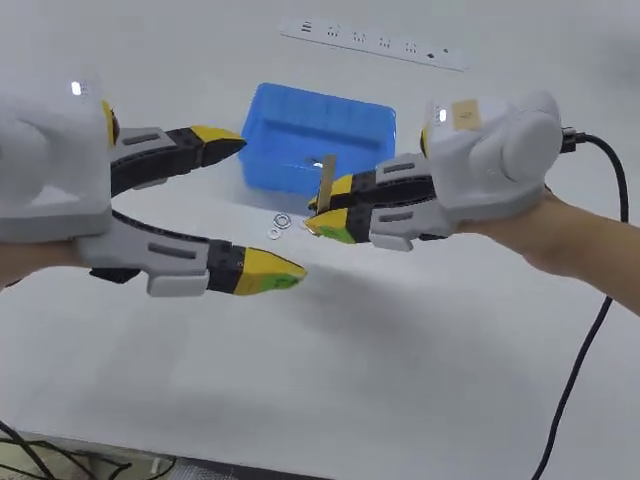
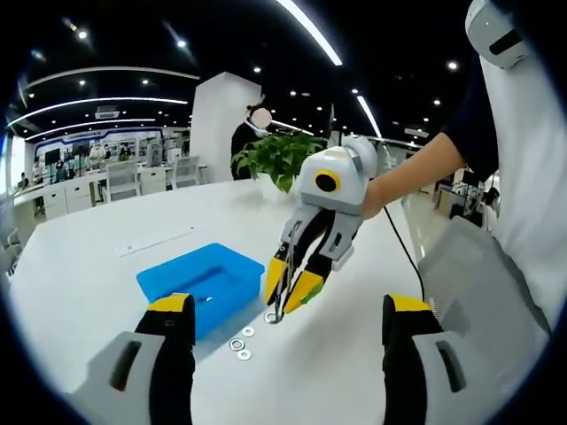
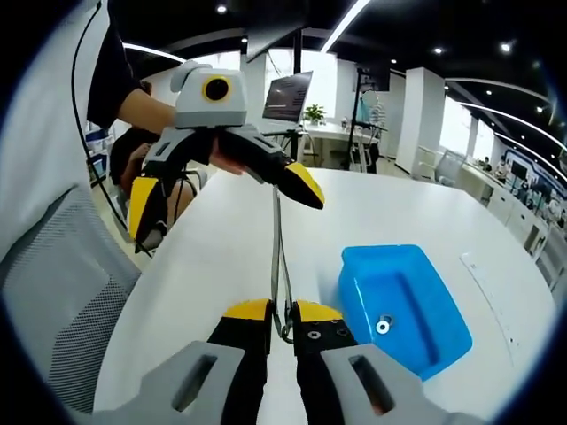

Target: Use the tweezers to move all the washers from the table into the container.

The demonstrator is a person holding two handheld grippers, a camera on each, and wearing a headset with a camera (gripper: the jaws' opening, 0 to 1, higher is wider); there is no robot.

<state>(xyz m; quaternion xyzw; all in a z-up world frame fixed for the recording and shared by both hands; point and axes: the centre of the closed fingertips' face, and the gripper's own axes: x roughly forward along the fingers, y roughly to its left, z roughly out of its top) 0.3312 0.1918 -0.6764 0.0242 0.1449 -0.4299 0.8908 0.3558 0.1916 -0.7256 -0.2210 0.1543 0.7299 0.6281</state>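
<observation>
The blue container [image 1: 300, 140] sits on the white table, and one washer [image 3: 383, 326] lies inside it. Two loose washers [image 1: 281, 221] lie on the table just in front of it; in the left gripper view they show as a small cluster [image 2: 239, 343]. My right gripper [image 1: 322, 215] is shut on the tweezers [image 1: 325, 185], which reach forward to the container's near edge. A small ring [image 2: 270, 316] shows at the tweezers' tip [image 2: 276, 305]; I cannot tell if it is gripped. My left gripper [image 1: 250, 205] hangs wide open left of the washers, holding nothing.
A white power strip [image 1: 375, 42] lies at the table's far edge behind the container. A black cable [image 1: 590, 330] trails from the right gripper off the table's right side. A grey mesh chair [image 3: 62, 292] stands beside the table. The near table surface is bare white.
</observation>
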